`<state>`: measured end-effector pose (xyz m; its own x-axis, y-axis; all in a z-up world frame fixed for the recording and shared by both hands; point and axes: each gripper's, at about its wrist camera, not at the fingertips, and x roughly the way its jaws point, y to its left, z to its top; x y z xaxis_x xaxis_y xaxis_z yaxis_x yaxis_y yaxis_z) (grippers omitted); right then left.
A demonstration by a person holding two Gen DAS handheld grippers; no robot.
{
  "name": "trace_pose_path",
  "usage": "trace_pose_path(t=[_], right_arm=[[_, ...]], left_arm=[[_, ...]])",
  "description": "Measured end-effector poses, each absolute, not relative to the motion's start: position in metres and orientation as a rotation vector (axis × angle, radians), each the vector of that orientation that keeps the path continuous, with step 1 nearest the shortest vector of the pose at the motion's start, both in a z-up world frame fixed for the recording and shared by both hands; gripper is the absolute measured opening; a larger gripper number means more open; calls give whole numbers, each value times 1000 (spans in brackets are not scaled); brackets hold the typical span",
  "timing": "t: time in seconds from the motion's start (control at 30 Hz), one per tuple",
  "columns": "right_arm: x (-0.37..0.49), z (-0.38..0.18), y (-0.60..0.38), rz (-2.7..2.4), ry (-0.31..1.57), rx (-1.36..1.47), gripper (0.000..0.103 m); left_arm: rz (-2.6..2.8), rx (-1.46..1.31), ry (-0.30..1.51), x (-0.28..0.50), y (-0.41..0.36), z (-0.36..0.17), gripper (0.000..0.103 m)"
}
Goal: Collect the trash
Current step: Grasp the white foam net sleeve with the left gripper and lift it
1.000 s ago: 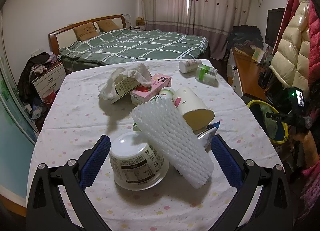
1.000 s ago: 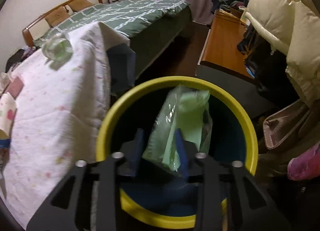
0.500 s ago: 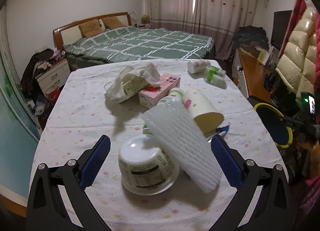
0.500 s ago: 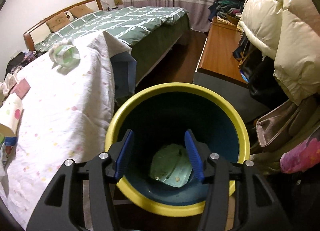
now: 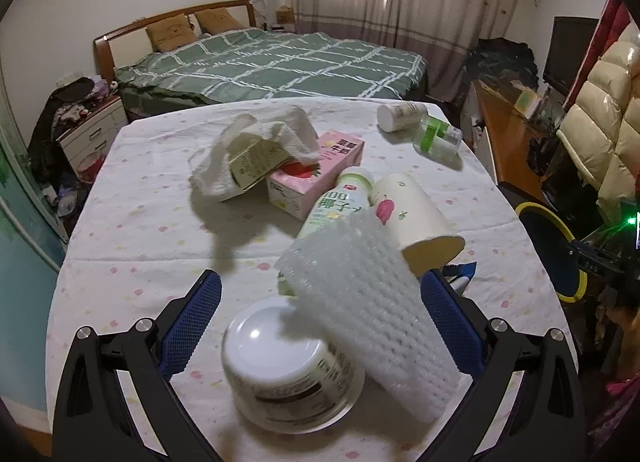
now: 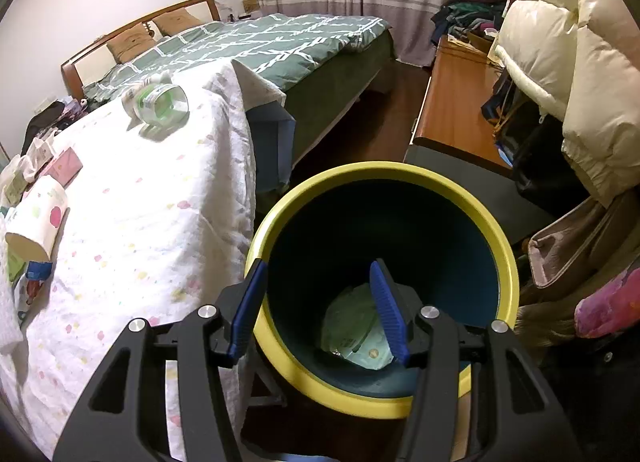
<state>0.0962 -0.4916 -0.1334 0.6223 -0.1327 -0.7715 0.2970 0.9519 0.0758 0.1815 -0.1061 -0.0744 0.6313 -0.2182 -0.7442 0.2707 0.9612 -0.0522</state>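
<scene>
two views. left wrist view: the left claw (image 5: 320, 314) hangs over the tabletop (image 5: 132, 230), jaws wide and closing, pads not pressing anything. between them lie an upturned white tub (image 5: 288, 374) and a white foam net sleeve (image 5: 368, 314) leaning on it. at 12 o'clock from the sleeve sit a white bottle (image 5: 336, 202) and a paper cup (image 5: 416, 218); a pink carton (image 5: 316, 178) and crumpled tissue (image 5: 260, 138) lie toward 11 o'clock.

right wrist view: the right claw (image 6: 320, 310) hovers above the yellow-rimmed bin (image 6: 500, 254), jaws partly apart and empty. a green wrapper (image 6: 356, 326) lies on the bin's bottom. a clear green-labelled bottle (image 6: 160, 102) lies on the tabletop at 10 o'clock.
</scene>
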Motion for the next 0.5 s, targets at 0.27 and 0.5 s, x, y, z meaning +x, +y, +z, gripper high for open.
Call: trace_pose_path(t=[0.27, 0.5], right_arm=[[92, -133, -490, -241, 857, 212, 51], [86, -129, -490, -237, 840, 221, 51]], left_arm=[[-299, 57, 917, 192, -116, -86, 57], [-300, 62, 885, 186, -124, -81, 33]])
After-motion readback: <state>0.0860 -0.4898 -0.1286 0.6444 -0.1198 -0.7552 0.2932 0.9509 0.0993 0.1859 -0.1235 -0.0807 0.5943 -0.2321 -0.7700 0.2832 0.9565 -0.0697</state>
